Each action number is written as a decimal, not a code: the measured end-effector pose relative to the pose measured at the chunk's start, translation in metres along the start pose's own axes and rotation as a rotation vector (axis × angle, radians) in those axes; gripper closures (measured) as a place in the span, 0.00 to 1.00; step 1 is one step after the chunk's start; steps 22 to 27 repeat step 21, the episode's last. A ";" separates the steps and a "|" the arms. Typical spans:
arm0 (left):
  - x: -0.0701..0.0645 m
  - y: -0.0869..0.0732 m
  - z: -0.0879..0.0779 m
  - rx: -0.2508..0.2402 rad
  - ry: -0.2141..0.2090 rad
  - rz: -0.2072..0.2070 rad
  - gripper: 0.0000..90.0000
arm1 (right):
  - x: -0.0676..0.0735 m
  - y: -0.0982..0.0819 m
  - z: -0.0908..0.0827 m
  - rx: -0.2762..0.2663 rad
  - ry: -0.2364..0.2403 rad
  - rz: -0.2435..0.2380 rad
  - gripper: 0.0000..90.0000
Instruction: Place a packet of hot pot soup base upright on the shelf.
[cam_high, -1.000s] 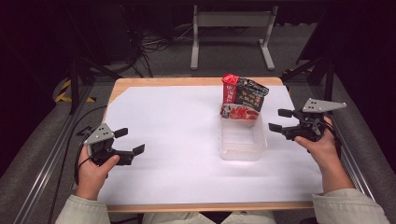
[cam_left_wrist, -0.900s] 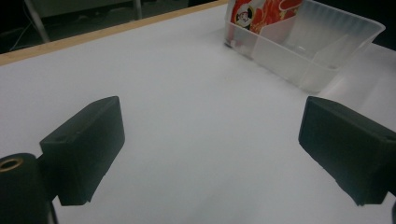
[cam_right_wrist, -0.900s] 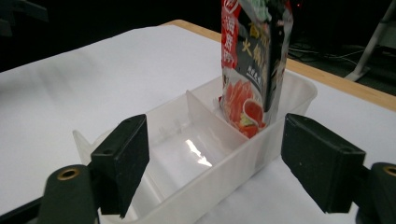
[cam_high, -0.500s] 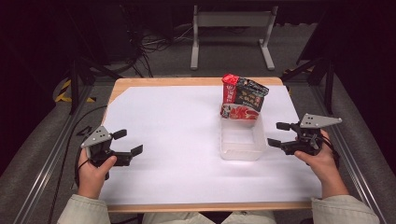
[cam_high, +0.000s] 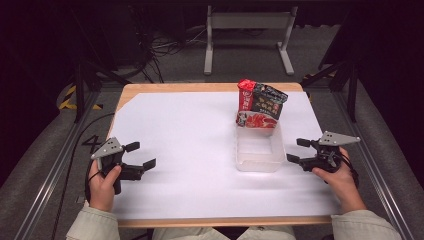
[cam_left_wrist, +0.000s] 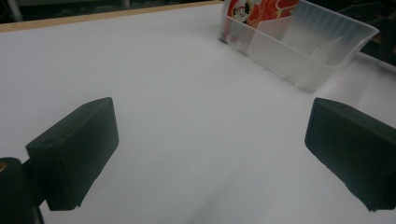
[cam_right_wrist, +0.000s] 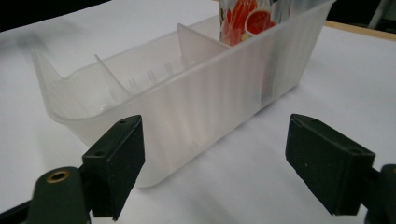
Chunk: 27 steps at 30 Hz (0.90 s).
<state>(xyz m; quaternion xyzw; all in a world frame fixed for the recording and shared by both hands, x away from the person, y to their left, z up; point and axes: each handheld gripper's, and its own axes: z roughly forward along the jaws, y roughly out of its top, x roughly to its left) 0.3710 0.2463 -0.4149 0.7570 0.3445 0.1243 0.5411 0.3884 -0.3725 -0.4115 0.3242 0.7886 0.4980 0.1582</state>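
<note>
Both tongs are wide open with nothing in them: the right tongs (cam_high: 297, 150) sit low just beside the right wall of the bin, jaws having just spread that last bit with nothing between them, and the left tongs (cam_high: 141, 155) hover over bare paper, well apart from everything. Biggest thing first: the desk (cam_high: 165, 90), covered in a white sheet (cam_high: 190, 150). Then the clear plastic bin (cam_high: 256, 150), right of centre, split by dividers into compartments. Then the snack packets (cam_high: 261, 105) standing upright in its far compartment, leaning a bit. What could go wrong, I'd guess: that bin looks light and the paper slick, so a nudge from the right tongs could slide it or tip the packets over. Translucent walls also make the rim hard to judge. Hard to tell how many packets there are, their print is too small to read, and the near compartments look empty but the frosted plastic blurs things.
</note>
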 end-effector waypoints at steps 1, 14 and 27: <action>0.000 0.000 0.000 0.000 0.000 0.000 0.04 | 0.000 0.000 0.000 0.000 0.000 0.000 0.22; 0.003 -0.009 0.006 0.053 0.048 0.004 0.04 | -0.003 -0.010 0.011 0.062 -0.025 0.007 0.22; 0.003 -0.009 0.006 0.043 0.067 -0.002 0.04 | -0.002 -0.008 0.011 0.048 -0.036 0.007 0.23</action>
